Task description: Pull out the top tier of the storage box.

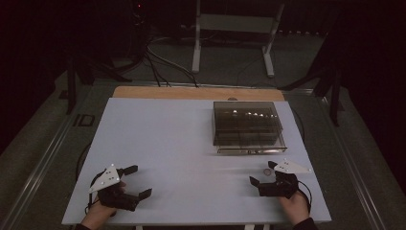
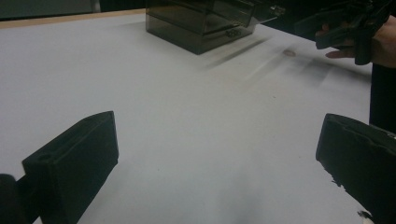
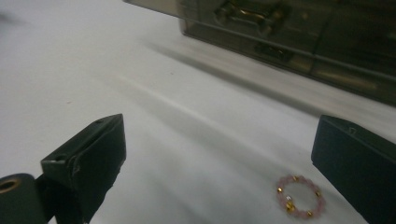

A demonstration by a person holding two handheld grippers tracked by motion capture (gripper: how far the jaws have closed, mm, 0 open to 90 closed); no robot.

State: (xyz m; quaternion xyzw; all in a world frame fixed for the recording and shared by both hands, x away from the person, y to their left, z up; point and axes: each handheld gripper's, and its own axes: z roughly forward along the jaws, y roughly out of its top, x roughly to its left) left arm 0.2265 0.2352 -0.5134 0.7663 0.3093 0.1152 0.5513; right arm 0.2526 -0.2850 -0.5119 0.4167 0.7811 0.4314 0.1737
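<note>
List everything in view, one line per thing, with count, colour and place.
table: one, pale grey top with a wooden far edge, centre.
box: one, smoky see-through plastic, far right of the table.
bead ring: one, pink with gold beads, on the table beside the right gripper.
metal stand: one, light grey, on the floor beyond the table.
left gripper: black, open, near left edge.
right gripper: black, open, near right edge.
</note>
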